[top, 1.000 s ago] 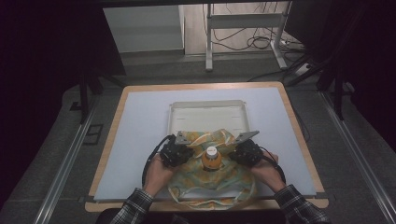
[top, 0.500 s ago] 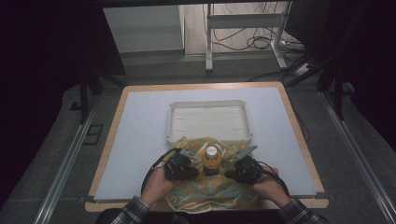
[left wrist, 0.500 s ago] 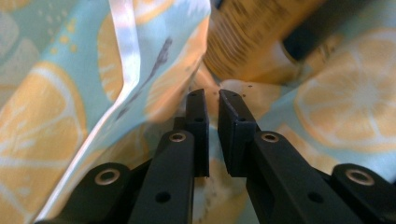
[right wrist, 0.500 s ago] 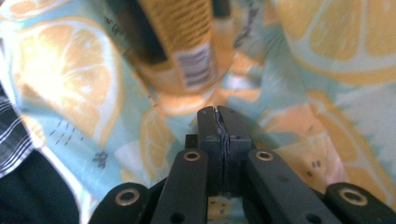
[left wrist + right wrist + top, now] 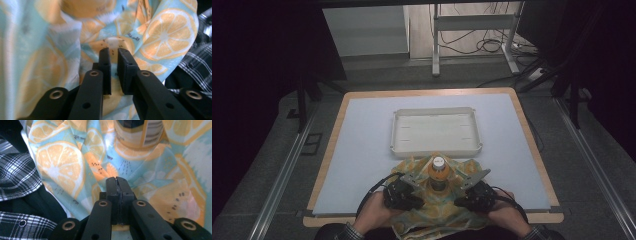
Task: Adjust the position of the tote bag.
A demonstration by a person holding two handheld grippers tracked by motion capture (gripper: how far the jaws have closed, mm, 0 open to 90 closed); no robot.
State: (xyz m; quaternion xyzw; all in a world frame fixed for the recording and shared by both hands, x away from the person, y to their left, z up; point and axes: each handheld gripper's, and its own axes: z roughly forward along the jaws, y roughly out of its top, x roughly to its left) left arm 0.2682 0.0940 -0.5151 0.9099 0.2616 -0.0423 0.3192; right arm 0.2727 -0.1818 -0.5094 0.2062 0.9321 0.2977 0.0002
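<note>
My two claws and the lemon cloth

My right claw [image 5: 117, 181] is squeezed tight on a fold of the lemon cloth [image 5: 62, 162]. My left claw [image 5: 114, 53] has a small gap between its jaws, with cloth bunched at the tips. The bottle [image 5: 439, 173] stands on the cloth near the table's [image 5: 362, 145] front edge, between my claws. The white tray [image 5: 436, 131] sits just behind, mid-table.

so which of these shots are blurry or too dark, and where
High view: room around the white-topped table is near black, table evenly lit. Left gripper view: lemon-print cloth smeared soft at left and top, crisp at right. Right gripper view: cloth sharp, orange bottle's base slightly soft.
</note>
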